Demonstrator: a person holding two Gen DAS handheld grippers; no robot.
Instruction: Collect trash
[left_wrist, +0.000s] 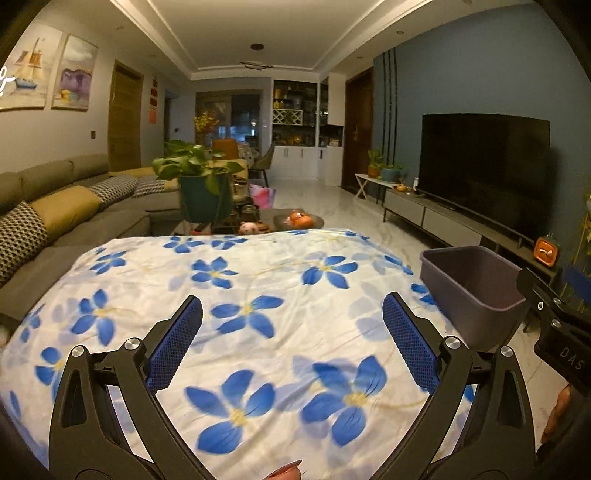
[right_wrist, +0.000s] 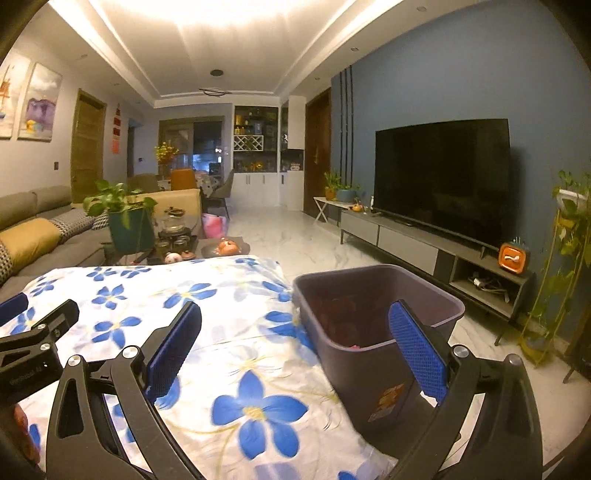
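A dark purple bin (right_wrist: 373, 328) stands at the right edge of the table covered by a white cloth with blue flowers (right_wrist: 207, 325); it also shows in the left wrist view (left_wrist: 476, 291). A bit of reddish trash (right_wrist: 352, 346) lies inside the bin. My left gripper (left_wrist: 291, 325) is open and empty, held above the cloth (left_wrist: 258, 295). My right gripper (right_wrist: 295, 336) is open and empty, above the cloth's right edge, its right finger (right_wrist: 419, 343) in front of the bin. No loose trash shows on the cloth.
A grey sofa (left_wrist: 55, 206) runs along the left. A potted plant (left_wrist: 199, 184) and tea things sit on a low table beyond the cloth. A TV (right_wrist: 441, 181) on a long cabinet (right_wrist: 424, 247) lines the right wall. A plant stand (right_wrist: 565, 258) is at far right.
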